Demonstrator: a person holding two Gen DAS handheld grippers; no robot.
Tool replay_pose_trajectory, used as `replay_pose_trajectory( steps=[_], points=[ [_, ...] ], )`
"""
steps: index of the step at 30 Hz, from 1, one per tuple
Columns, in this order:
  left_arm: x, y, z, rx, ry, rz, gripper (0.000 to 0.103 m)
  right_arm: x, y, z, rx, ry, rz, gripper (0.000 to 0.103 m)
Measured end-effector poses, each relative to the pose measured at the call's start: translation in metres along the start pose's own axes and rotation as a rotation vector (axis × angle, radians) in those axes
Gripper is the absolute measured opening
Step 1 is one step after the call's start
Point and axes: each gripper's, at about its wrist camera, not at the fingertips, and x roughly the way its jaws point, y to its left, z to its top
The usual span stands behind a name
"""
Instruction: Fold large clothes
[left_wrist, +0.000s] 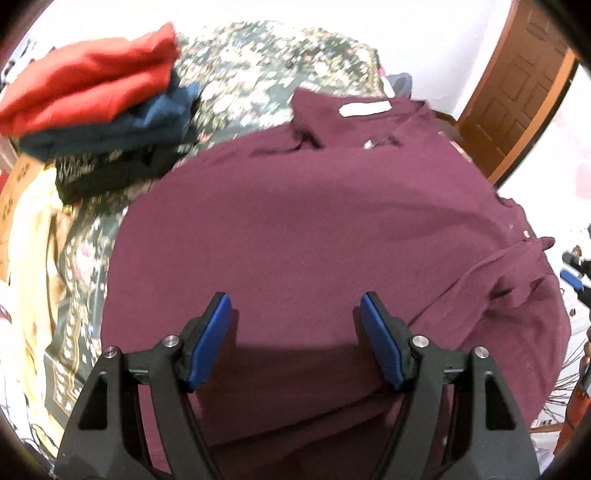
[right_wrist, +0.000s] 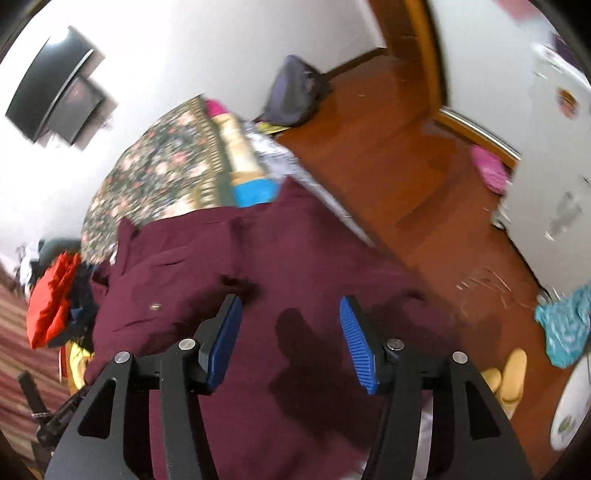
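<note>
1. Nearest your left lens, the left gripper (left_wrist: 295, 339) stood with its jaws wide apart and empty, the blue pads (left_wrist: 210, 343) hanging over the maroon shirt (left_wrist: 295, 221) without pressing on it.
2. You had the shirt spread over the floral bedspread (left_wrist: 258, 62), its collar and white label (left_wrist: 365, 108) at the far end and a fold line crossing the near hem just below your left pads. Judged from that, one fold was already made and the next grasp was not yet taken.
3. To the left of the shirt sat a stack of folded clothes (left_wrist: 99, 103), red on top and blue beneath; you needed to keep the cloth from sweeping into it.
4. Toward the right edge, a sleeve (left_wrist: 517, 273) lay rumpled and loose over the side of the shirt. My judgement was that this sleeve wanted tucking flat across the body before any further fold, or the bundle would come out lumpy.
5. Your right gripper (right_wrist: 291, 339) was held over the shirt's right side, jaws partly open with nothing between them; its view was blurred.
6. For a clean step, you should have pinched the sleeve near its cuff with the right pads, held the near hem steady with the left, and laid the sleeve straight.
7. Right of the bed lay bare wooden floor (right_wrist: 424, 155); cloth overhanging that edge risked sliding off.
</note>
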Motion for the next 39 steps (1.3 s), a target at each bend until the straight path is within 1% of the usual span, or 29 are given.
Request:
replay_pose_trajectory(
  steps=[4, 7, 10, 14, 16, 17, 19, 21, 24, 27, 29, 31, 32, 34, 36, 39],
  points=[
    [-0.012, -0.025, 0.010, 0.067, -0.054, 0.010, 0.071, -0.009, -0.049, -0.011, 0.105, 0.014, -0.020, 0.058],
    [-0.019, -0.044, 0.015, 0.115, -0.086, 0.005, 0.071, -0.005, -0.086, -0.024, 0.219, 0.060, -0.021, 0.058],
    [-0.025, -0.061, 0.017, 0.142, -0.105, -0.015, 0.071, 0.001, -0.104, -0.034, 0.303, 0.087, 0.009, 0.058],
    [-0.028, -0.074, 0.017, 0.157, -0.110, -0.031, 0.071, 0.018, -0.113, -0.039, 0.393, 0.117, 0.090, 0.058],
    [-0.028, -0.076, 0.016, 0.158, -0.110, -0.027, 0.071, 0.032, -0.115, -0.037, 0.430, 0.134, 0.137, 0.058],
    [-0.029, -0.076, 0.015, 0.156, -0.110, -0.025, 0.071, 0.035, -0.114, -0.038, 0.439, 0.137, 0.147, 0.058],
    [-0.029, -0.072, 0.014, 0.146, -0.108, -0.018, 0.071, 0.043, -0.117, -0.036, 0.469, 0.117, 0.169, 0.060],
    [-0.028, -0.067, 0.013, 0.132, -0.102, -0.008, 0.071, 0.048, -0.121, -0.029, 0.492, 0.069, 0.171, 0.060],
    [-0.025, -0.057, 0.012, 0.104, -0.090, 0.002, 0.071, 0.058, -0.126, -0.020, 0.519, 0.050, 0.171, 0.054],
    [-0.023, -0.051, 0.010, 0.083, -0.085, 0.004, 0.071, 0.063, -0.124, -0.009, 0.490, 0.030, 0.128, 0.047],
    [-0.023, -0.048, 0.009, 0.072, -0.084, 0.005, 0.071, 0.060, -0.119, -0.004, 0.456, 0.013, 0.078, 0.028],
    [-0.023, -0.045, 0.008, 0.066, -0.082, 0.008, 0.071, 0.049, -0.104, 0.005, 0.366, -0.028, 0.025, 0.016],
    [-0.023, -0.044, 0.008, 0.067, -0.085, 0.010, 0.071, 0.040, -0.097, 0.009, 0.318, -0.058, 0.012, 0.014],
    [-0.026, -0.042, 0.007, 0.074, -0.094, 0.021, 0.071, 0.017, -0.078, 0.018, 0.227, -0.130, 0.025, 0.010],
    [-0.028, -0.040, 0.007, 0.081, -0.104, 0.032, 0.071, -0.011, -0.053, 0.028, 0.137, -0.207, 0.069, 0.008],
    [-0.032, -0.037, 0.008, 0.073, -0.118, 0.024, 0.071, -0.050, -0.008, 0.038, -0.001, -0.298, 0.142, 0.008]
  ],
)
